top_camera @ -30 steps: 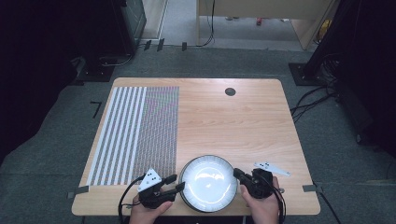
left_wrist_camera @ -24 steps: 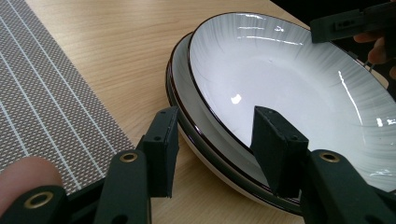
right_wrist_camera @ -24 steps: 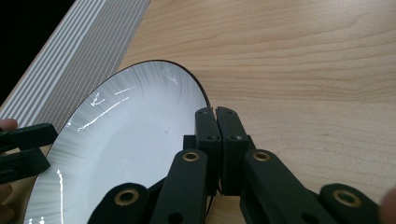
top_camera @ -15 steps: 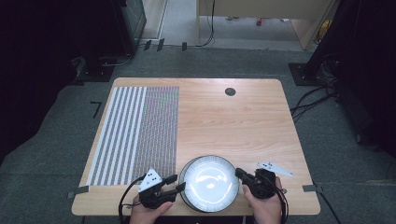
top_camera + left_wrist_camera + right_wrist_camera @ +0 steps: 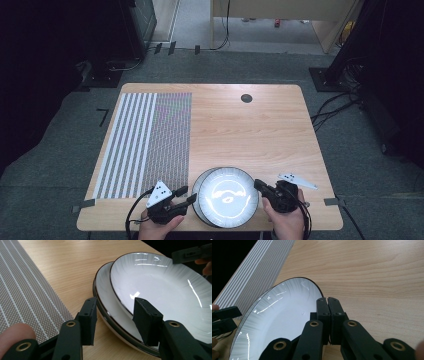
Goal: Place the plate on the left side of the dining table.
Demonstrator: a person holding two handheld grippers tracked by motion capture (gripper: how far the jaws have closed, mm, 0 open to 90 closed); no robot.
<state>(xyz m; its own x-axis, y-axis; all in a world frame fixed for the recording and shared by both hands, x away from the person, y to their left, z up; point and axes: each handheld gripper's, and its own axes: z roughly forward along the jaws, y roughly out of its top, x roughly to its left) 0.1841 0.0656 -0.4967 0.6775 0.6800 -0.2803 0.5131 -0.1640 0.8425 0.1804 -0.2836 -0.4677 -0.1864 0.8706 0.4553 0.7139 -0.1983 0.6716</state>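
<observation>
Closing a little just now, the left gripper [image 5: 115, 320] straddles the rims of the stacked plates [image 5: 226, 196] at the table's [image 5: 260, 130] six o'clock edge, pads not yet pressing. The right gripper [image 5: 327, 302] pinches the top plate [image 5: 279, 322] at its three o'clock rim, so a lift looks imminent.

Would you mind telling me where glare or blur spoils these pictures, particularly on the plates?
High view: ceiling light glares white across the top plate, washing out its centre, and the room around the table is dark. Left gripper view: bright streaks on the plate's ribbed wall; the jaws near the lens look slightly soft, as does the striped mat. Right gripper view: streaky highlights on the plate; the wood grain is sharp.
</observation>
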